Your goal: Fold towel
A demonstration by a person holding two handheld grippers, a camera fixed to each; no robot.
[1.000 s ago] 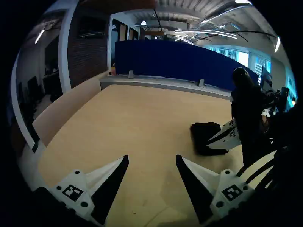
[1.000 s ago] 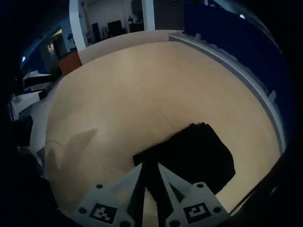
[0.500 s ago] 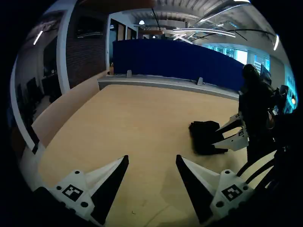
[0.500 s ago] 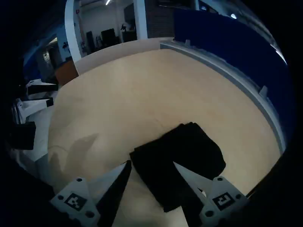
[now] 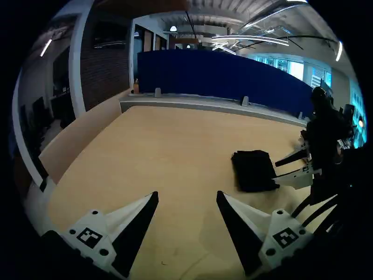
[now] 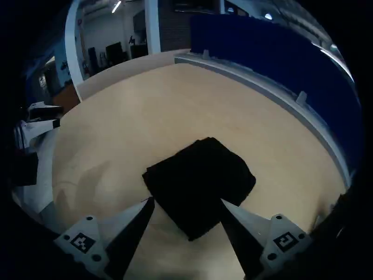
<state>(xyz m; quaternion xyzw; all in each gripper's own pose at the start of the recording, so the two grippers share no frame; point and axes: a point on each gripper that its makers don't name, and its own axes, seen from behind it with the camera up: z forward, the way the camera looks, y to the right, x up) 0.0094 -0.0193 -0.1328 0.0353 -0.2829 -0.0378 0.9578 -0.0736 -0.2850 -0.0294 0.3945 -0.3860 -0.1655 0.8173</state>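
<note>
The black towel [image 5: 254,170] lies folded into a small flat rectangle on the light wooden table [image 5: 163,140]. In the left gripper view my left gripper [image 5: 186,195] stands open over bare wood, well short of the towel. Beyond the towel's right edge is my right gripper [image 5: 277,170], held by a person in dark clothes [image 5: 326,140]. In the right gripper view the towel [image 6: 200,179] sits just ahead of my open right gripper [image 6: 186,201], whose fingers flank its near corner without touching it. The left gripper [image 6: 39,122] shows far off at the left edge.
A blue partition [image 5: 219,74] on a grey ledge runs along the table's far side, and a low beige wall [image 5: 79,135] borders its left. Bare wood [image 6: 163,107] stretches around the towel.
My right gripper opened, let go of the towel and drew back from it. The towel now lies flat and still. The left gripper stayed put.
</note>
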